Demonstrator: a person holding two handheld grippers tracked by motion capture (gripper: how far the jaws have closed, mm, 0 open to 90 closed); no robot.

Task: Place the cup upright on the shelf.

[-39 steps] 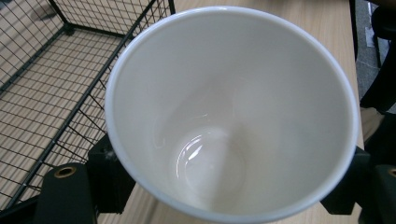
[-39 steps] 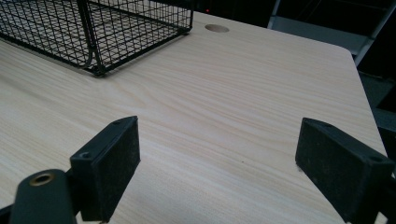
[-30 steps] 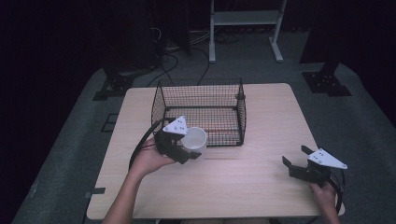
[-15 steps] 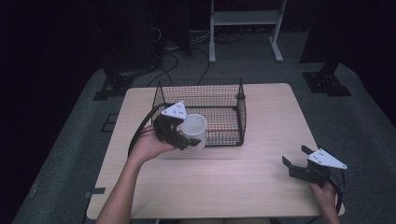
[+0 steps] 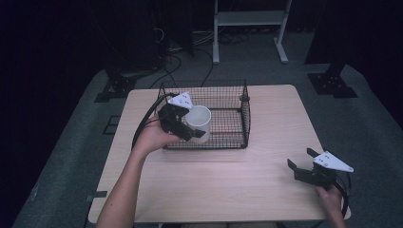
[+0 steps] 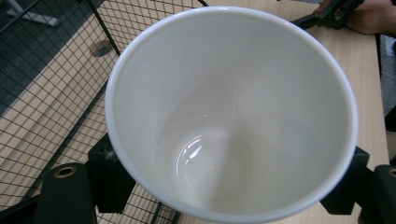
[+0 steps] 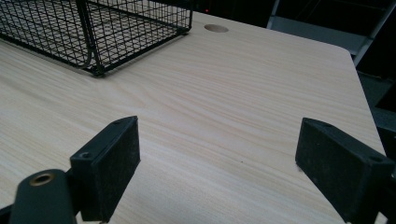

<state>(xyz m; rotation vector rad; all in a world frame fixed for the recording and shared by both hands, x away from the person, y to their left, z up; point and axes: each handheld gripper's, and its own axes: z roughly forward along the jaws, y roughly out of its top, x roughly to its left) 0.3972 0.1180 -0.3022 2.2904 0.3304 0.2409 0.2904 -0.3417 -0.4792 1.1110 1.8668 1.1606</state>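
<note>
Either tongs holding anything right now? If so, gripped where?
The left tongs grip the white cup across its outer wall below the rim, one pad on each side. The right tongs are open over the table, holding nothing.

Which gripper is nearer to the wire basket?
Left. The left gripper holds the white cup at the wire basket's front-left corner; the right gripper rests open at the table's near right edge.

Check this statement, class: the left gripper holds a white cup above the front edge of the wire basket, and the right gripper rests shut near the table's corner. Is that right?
Not quite. The right gripper is open, not shut: the right gripper view shows its jaws wide apart over bare table. The rest stands: the left gripper holds the white cup above the front edge of the wire basket.
</note>
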